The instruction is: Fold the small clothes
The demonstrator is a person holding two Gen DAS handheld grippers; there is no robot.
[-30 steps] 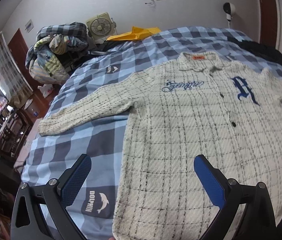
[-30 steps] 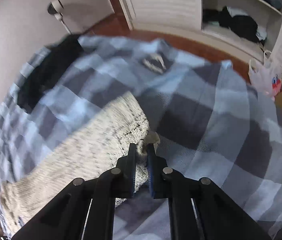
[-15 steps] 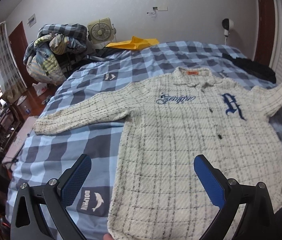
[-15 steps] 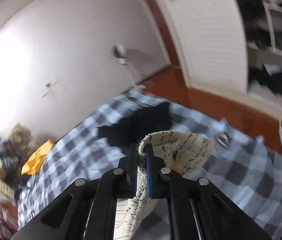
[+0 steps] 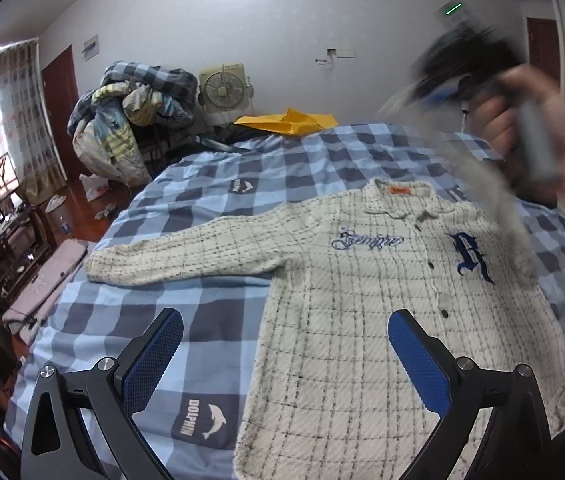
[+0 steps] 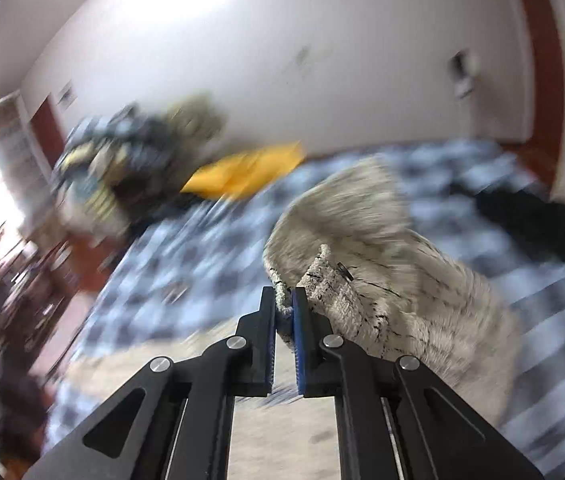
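Observation:
A cream plaid shirt (image 5: 362,320) with blue lettering lies face up on the blue checked bedcover (image 5: 142,320). Its left sleeve (image 5: 186,252) is stretched out flat. My left gripper (image 5: 284,320) hovers open above the lower left edge of the shirt, with nothing between its fingers. My right gripper (image 6: 283,296) pinches the cuff of the right sleeve (image 6: 362,280); its jaws are opening, and the cuff is still between the pads. In the left wrist view, that gripper (image 5: 438,96) is a blur up at the right. The lifted sleeve (image 5: 494,192) trails down from it to the shoulder.
A person's hand (image 5: 554,140) holds the right gripper. A heap of bedding (image 5: 134,120), a fan (image 5: 224,88) and a yellow item (image 5: 290,120) stand at the bed's far end. A black garment (image 6: 522,216) lies at the far right. Furniture (image 5: 10,240) stands left of the bed.
The right gripper has lifted the right sleeve off the bed and swung it fast, up and across towards the shirt. The left gripper rose a little and stayed open.

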